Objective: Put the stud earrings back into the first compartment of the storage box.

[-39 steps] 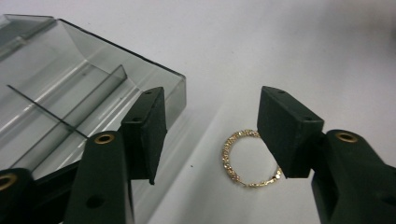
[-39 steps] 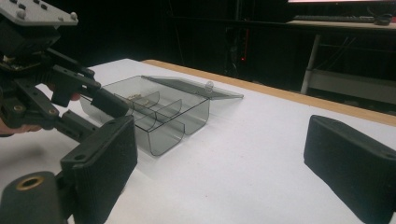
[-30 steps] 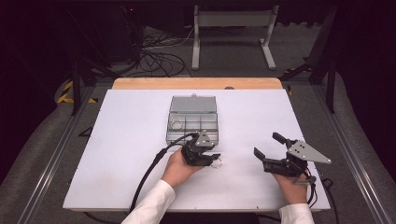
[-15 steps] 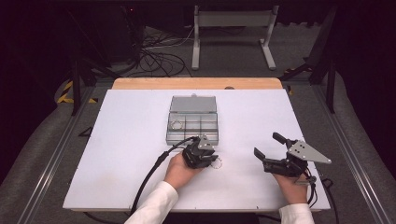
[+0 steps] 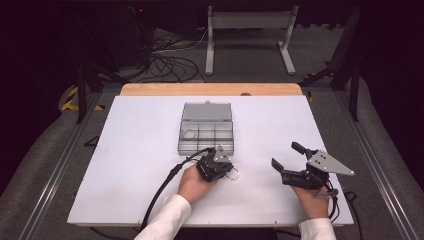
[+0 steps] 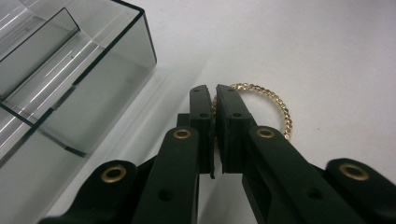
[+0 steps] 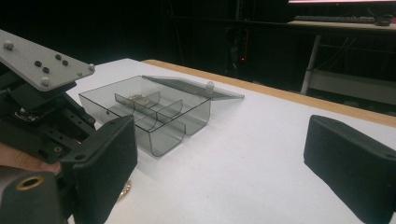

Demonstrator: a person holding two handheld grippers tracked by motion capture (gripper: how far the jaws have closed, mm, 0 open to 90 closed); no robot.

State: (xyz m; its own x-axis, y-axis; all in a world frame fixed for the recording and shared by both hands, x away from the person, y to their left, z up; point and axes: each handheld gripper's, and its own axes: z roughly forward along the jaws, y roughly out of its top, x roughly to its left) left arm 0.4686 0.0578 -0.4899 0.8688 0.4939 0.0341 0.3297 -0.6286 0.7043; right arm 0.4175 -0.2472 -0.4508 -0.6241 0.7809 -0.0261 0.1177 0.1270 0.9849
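The left gripper (image 6: 212, 95) is pinched nearly closed on the gold ring (image 6: 261, 107) lying on the counter (image 5: 125, 165) beside the open box (image 5: 207, 131), likely to lift it in, while the right gripper (image 5: 291, 156) waits wide open near the counter's right edge.

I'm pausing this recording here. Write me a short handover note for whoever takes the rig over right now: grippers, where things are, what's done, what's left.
Left gripper: jaws shut on the rim of a gold beaded ring, on the white table just in front of the box.
Right gripper: open, holding nothing, off to the right above the table.
Clear compartment box: lid open and folded back; one ring-like gold item already lies in its back left compartment.
Done: ring gripped.
Left, probably: lift the ring and place it in a box compartment; which one is intended I cannot tell.
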